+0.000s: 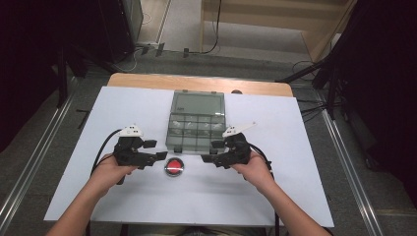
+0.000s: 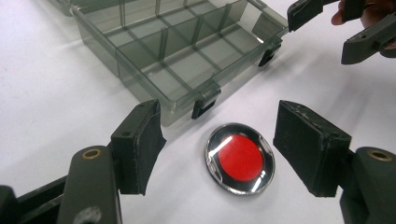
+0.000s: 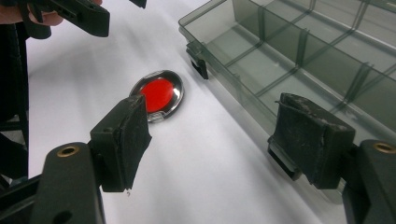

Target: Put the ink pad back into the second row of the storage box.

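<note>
Holding: a person's two hands each grip a black two-jaw tong above the white table sheet (image 1: 147, 206), forearms entering from the near edge.
Left tong: left gripper (image 1: 155, 157), jaws set wide apart with nothing between them but air; in its own view (image 2: 219, 149) the pads straddle the disc from above without touching it.
Right tong: right gripper (image 1: 210, 151), jaws likewise spread and holding nothing; seen along its own jaws (image 3: 212, 140), its left pad stands near the disc, its right pad over the box's front wall.
Between the tongs: round red disc with a shiny chrome rim (image 1: 174, 166), lying flat on the sheet, midway between both tong tips and slightly nearer the person; also seen at (image 2: 240, 158) and (image 3: 157, 94).
Beyond the tongs: smoky transparent plastic compartment box (image 1: 196, 133), open, lid laid back away from the person, its dividers showing bare cells; two dark latches on the front wall face the disc, just beyond it and apart from it; see (image 2: 140, 70) and (image 3: 299, 51).
Farthest: wooden table edge (image 1: 147, 79) past the box.
</note>
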